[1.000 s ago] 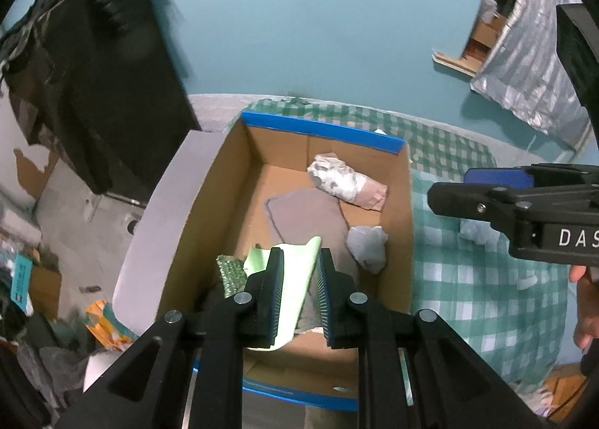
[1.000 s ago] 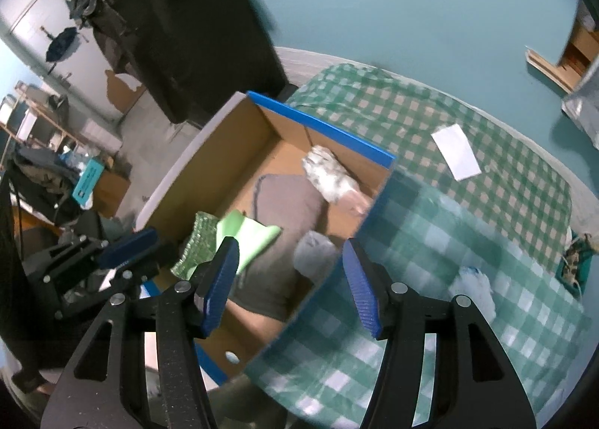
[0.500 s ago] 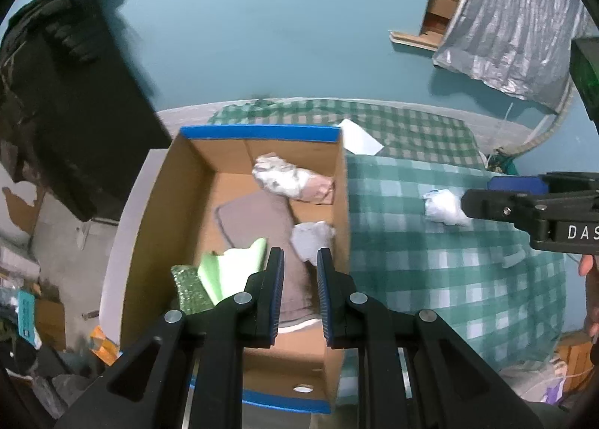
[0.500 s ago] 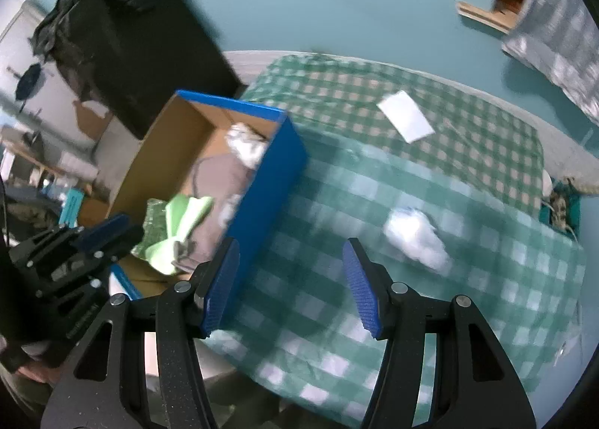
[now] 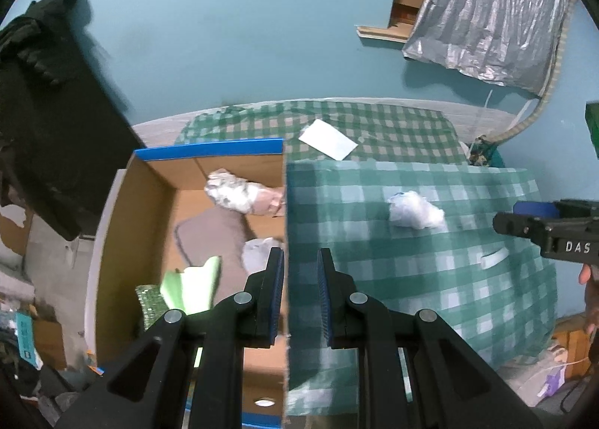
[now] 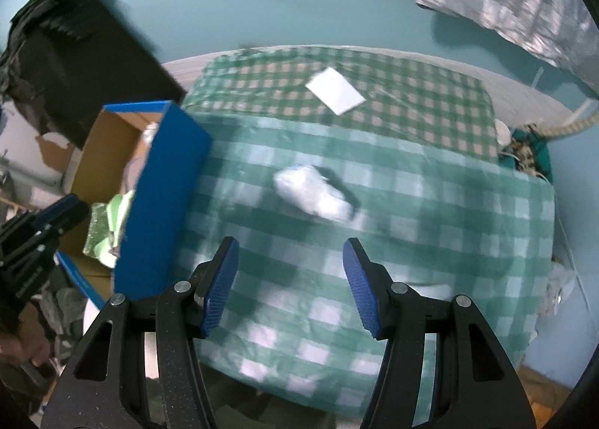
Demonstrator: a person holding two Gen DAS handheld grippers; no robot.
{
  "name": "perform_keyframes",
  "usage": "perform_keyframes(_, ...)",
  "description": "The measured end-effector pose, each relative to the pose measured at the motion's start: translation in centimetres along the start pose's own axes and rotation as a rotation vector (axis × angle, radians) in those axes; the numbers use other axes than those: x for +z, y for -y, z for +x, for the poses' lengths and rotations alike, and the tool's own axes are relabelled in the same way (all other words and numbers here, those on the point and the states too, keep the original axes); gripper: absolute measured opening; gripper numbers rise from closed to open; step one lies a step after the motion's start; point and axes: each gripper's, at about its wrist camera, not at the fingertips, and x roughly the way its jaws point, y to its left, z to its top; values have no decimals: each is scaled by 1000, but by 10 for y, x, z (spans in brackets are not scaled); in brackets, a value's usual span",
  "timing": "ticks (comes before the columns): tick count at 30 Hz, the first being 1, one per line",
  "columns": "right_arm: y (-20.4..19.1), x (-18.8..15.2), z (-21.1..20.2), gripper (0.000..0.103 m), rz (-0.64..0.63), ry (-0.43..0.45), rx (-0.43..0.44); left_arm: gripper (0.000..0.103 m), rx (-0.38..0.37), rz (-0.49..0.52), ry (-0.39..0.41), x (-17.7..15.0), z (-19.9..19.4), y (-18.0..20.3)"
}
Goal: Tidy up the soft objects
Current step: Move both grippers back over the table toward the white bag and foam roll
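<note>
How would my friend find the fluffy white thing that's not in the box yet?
Look at the green checked cloth spread beside the cardboard box. Near its middle lies a crumpled white lump, ahead of the right tongs. The white paper farther back is flat; this one is puffy.

Teal wall point(image 5: 232, 24), silver tarp point(image 5: 483, 13) hanging right, black clothing point(image 5: 45, 99) left, grey floor point(image 5: 48, 260)

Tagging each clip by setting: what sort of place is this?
Probably a lived-in bedroom or spare room: a bed under a green checked cover, dark clothes hanging on a teal wall, a cardboard box of soft items.
</note>
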Motion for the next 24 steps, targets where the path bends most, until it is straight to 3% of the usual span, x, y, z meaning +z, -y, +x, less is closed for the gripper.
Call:
perform_keyframes(11,57,-24,3,58,132,-23,-71,18,-33,54,-45,11,22,29)
perform_keyframes(14,72,-30,6,58,172,-34,-91,28,-24,85,-53,15,28,38)
perform_keyframes(24,120,-45,27,58,347,-93,-125,29,-15,182,-81,29,59,72)
